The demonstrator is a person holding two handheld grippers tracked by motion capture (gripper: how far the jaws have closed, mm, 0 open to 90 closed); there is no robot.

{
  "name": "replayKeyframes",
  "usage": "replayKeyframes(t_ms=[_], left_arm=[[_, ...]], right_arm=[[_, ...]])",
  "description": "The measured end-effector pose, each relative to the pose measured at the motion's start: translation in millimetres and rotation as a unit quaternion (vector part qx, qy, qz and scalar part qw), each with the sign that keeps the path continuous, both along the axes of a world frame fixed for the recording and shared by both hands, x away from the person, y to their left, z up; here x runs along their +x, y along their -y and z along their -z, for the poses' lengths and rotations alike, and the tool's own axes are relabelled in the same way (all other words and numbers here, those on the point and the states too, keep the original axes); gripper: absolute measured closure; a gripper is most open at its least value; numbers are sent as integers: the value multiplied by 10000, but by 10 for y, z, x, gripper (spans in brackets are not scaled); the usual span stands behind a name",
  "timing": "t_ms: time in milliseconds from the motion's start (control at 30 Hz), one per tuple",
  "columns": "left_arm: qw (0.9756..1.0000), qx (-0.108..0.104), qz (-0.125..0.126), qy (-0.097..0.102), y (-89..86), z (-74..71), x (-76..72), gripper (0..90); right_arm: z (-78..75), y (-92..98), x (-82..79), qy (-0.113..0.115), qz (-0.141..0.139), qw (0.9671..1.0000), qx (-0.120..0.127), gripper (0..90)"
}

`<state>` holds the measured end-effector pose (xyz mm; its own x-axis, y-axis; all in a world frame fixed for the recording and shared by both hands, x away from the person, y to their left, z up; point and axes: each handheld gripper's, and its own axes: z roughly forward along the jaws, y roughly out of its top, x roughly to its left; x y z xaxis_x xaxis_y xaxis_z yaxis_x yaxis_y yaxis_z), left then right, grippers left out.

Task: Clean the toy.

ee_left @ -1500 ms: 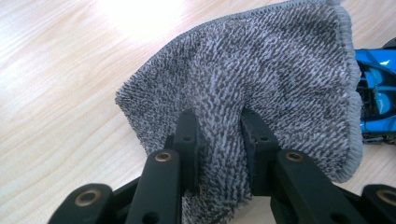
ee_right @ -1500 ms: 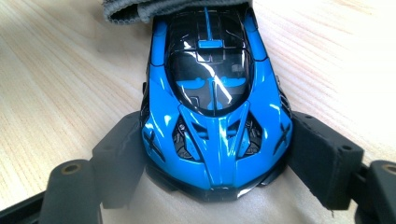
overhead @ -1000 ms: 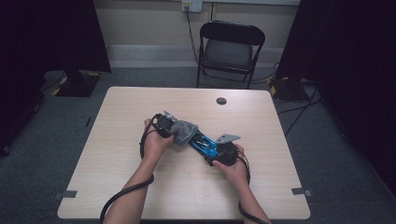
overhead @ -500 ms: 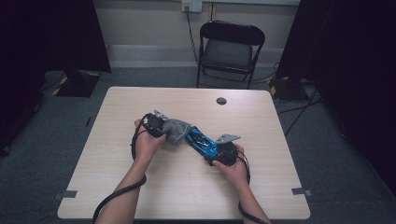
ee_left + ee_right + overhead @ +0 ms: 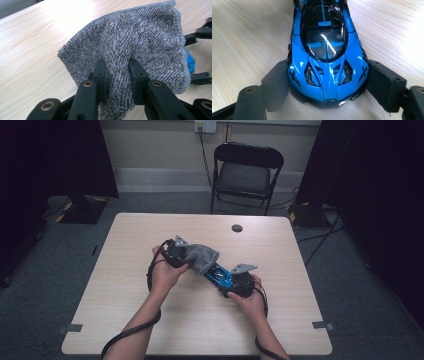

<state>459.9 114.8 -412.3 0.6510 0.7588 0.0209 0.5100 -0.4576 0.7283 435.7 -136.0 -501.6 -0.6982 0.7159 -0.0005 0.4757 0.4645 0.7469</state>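
We hold the blue toy sports car (image 5: 327,53) clamped between our right gripper's (image 5: 239,282) jaws, above the surface (image 5: 120,320); beyond it, our left gripper's (image 5: 117,72) jaws pinch a grey cloth (image 5: 140,42) draped over the car.

Glossy blue toy car (image 5: 328,62), rough grey looped-pile cloth (image 5: 140,47), smooth matt pale wood-grain table (image 5: 150,320).

In the high view the cloth (image 5: 202,257) hides one end of the car (image 5: 220,275). The right gripper view cuts the car (image 5: 325,50) off at the top edge. The left gripper view blurs the car (image 5: 190,62) behind the cloth (image 5: 140,47).
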Motion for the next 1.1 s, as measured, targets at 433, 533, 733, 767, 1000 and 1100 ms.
replayKeyframes(t_ms=[433,533,733,767,1000,1100], left_arm=[[9991,155,406,-25,337,46,-70,716],[9986,186,499,-18,434,68,-75,716],[9976,221,651,-60,558,107,-95,716],[9972,220,708,-74,607,129,-105,716],[9958,339,842,-141,725,212,-104,714],[9949,377,924,-164,754,241,-106,713]], right_arm=[[0,-1,-1,-5,5,10000,3,235],[0,0,0,-4,5,10000,1,235],[0,0,0,4,3,10000,-1,235],[0,0,1,8,2,10000,-1,235],[0,0,0,8,1,10000,-1,235],[0,-1,0,3,2,10000,1,235]])
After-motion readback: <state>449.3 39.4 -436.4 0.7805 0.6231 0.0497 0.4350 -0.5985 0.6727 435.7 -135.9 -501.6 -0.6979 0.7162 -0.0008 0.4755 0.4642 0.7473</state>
